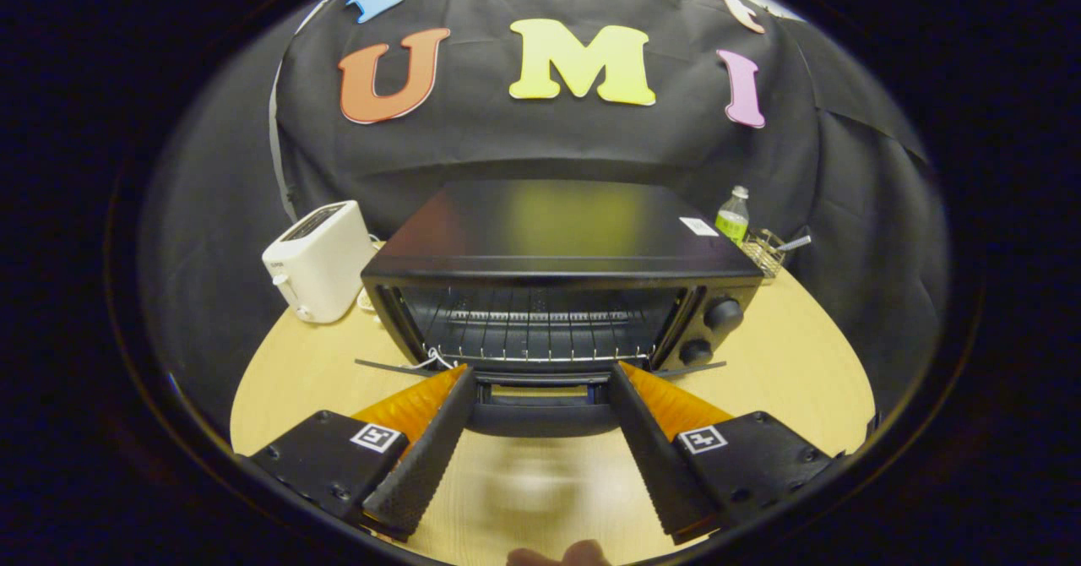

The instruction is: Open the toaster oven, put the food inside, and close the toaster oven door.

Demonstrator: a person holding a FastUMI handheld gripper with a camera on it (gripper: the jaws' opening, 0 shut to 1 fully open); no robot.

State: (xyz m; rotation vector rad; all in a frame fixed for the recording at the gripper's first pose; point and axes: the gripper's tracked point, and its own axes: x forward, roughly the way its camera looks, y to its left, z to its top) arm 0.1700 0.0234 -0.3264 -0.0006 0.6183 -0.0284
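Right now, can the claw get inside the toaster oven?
Probably yes. The toaster oven door hangs open, the claw is open just ahead of it, and nothing blocks the bare rack.

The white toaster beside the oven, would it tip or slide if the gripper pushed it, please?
The white toaster looks tall and narrow, so a high push might tip it. Its smooth casing probably slides on the wooden table. The gripper is open, away from it.

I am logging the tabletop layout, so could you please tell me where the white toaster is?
In the gripper view, the white toaster stands on the wooden table, just left of the black toaster oven, well beyond the open hand-held gripper.
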